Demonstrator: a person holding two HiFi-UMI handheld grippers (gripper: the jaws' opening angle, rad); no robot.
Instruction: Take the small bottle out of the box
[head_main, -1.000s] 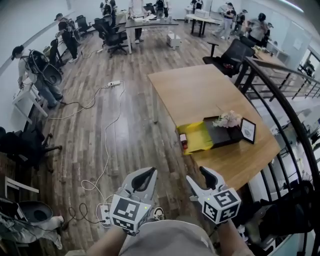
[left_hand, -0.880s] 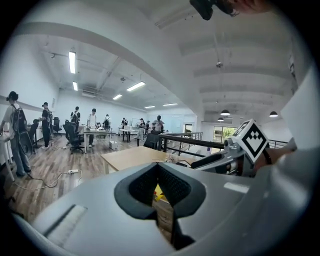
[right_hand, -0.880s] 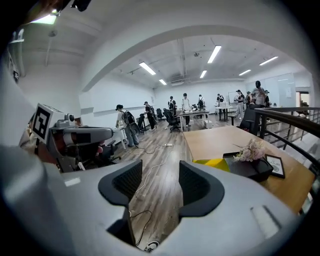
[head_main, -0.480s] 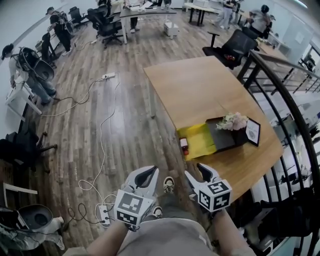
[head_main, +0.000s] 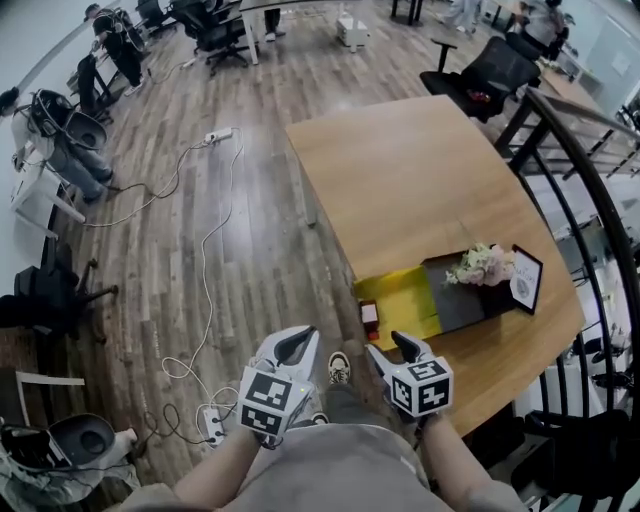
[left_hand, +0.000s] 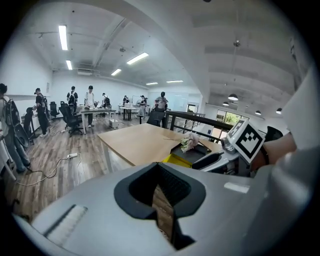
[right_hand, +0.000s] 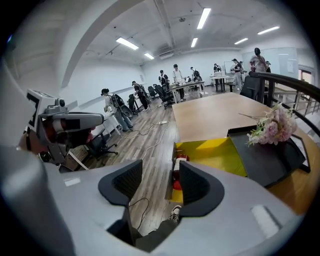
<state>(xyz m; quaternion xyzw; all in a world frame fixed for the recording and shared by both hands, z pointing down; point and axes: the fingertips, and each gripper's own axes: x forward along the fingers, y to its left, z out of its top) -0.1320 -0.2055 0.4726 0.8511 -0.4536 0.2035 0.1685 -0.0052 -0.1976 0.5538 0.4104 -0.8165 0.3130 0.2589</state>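
Note:
The small bottle, white with red ends, lies at the left edge of the box's yellow tray near the table's front corner. In the right gripper view the bottle shows between the jaws, still some way ahead. My right gripper is open and empty, below the box. Beside it, over the floor, my left gripper hangs with its jaws together and nothing in them. The left gripper view shows the yellow tray and the right gripper.
The box's black half carries a bunch of pale flowers; a framed card leans to its right. The wooden table stands by a black railing. Cables lie on the floor; people and office chairs are far off.
The head view has come closer to the table and tilted down. Both grippers have drawn nearer to the box's front edge. Their jaws look unchanged.

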